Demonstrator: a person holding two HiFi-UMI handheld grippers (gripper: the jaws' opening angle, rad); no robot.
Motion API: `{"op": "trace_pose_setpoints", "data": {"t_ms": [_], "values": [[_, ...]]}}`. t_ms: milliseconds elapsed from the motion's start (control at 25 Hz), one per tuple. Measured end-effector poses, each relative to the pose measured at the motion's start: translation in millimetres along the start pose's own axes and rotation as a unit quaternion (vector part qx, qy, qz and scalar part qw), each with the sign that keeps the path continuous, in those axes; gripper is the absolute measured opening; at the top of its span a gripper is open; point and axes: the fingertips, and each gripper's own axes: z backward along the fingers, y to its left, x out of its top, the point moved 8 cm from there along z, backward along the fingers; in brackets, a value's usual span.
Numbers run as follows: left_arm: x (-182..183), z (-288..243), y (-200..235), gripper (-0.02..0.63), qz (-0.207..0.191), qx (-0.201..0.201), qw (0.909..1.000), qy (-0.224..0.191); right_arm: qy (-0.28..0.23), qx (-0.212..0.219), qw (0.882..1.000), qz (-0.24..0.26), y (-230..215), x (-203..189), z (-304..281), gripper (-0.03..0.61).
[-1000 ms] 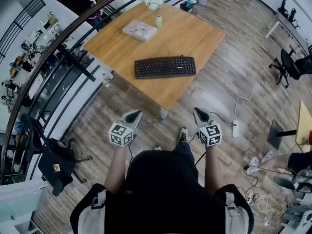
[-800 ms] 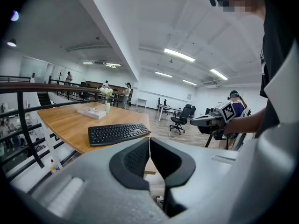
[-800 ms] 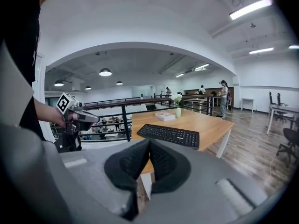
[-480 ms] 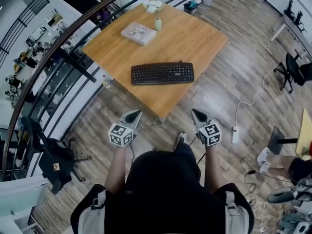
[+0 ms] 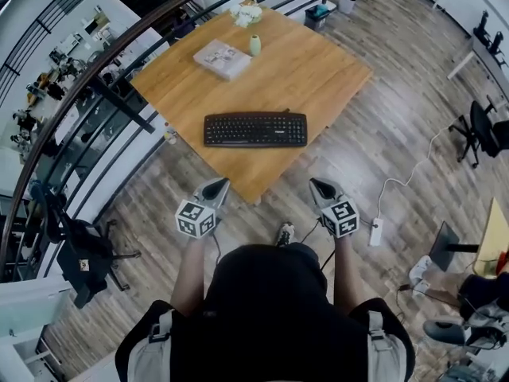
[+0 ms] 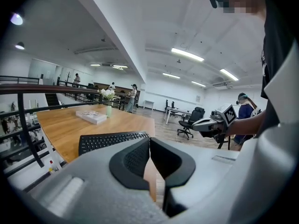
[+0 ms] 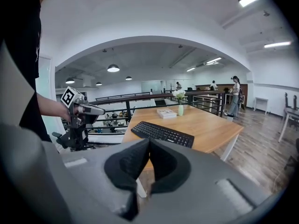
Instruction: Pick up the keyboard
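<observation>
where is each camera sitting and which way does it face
Head view: on the person's head, facing steeply down at the table and keyboard; shows torso, forearms, left tool and right tool.
Left gripper view: rides the left tool, looking along its closed jaws toward the keyboard; right tool and forearm show at right.
Right gripper view: rides the right tool, looking along its closed jaws toward the keyboard; left tool and forearm show at left.
Shared: both gripper views see the keyboard and each other's tool.
</observation>
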Motion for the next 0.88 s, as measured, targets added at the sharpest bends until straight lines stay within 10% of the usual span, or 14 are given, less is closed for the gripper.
{"op": "trace_pose_setpoints", "data": {"t_ms": [880], "values": [[13,-47,-36,0.014,0.020,0.085,0.9960,-0.020,0.007,0.065,0.997,0.034,-96,8,-12,0.003]]}}
